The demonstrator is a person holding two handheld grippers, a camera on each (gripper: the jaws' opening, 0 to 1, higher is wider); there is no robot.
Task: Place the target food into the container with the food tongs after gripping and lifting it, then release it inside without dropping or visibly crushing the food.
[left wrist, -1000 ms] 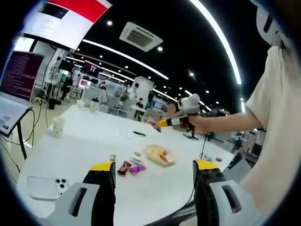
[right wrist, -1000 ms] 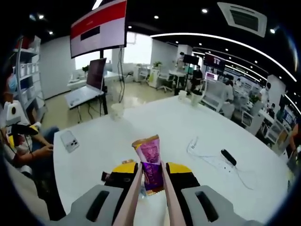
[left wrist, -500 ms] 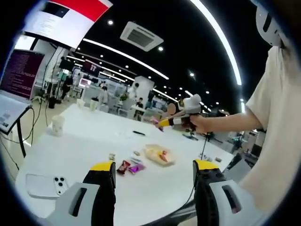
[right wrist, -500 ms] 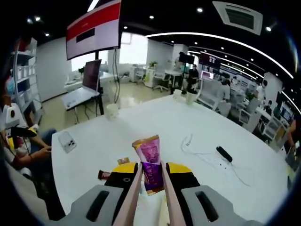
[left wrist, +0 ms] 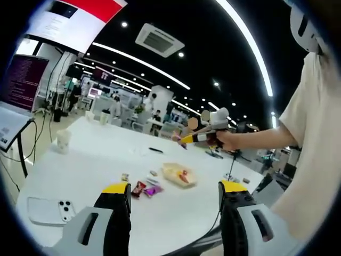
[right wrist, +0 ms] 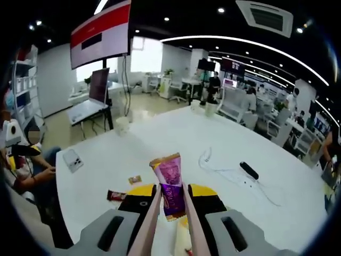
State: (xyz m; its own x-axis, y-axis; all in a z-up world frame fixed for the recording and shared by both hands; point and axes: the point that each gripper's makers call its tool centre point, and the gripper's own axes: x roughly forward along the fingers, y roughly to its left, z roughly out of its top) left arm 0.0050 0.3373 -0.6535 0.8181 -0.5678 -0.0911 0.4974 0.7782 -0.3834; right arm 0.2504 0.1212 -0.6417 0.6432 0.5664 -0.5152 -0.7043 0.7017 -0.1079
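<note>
My right gripper (right wrist: 170, 196) is shut on pale pink food tongs (right wrist: 152, 220), and the tongs pinch a purple snack packet (right wrist: 169, 180) that stands upright in the air above the white table (right wrist: 176, 138). A clear plastic container (left wrist: 180, 174) with some food in it lies mid-table; its edge shows just under the right jaws (right wrist: 183, 234). In the left gripper view the right gripper (left wrist: 186, 139), in a person's hand, hovers above and beyond the container. My left gripper (left wrist: 173, 193) is open and empty, near the table's front edge.
Loose snack packets (left wrist: 146, 189) lie left of the container, also seen as a dark red packet (right wrist: 115, 195). A phone (left wrist: 48, 210), a paper cup (left wrist: 63, 141), and a cable with a black remote (right wrist: 248, 170) lie on the table. A laptop (left wrist: 10, 106) stands at the left.
The right gripper has drifted over the table with the tongs and packet still held, and the container's edge now shows beneath its jaws. The left gripper has barely moved.
</note>
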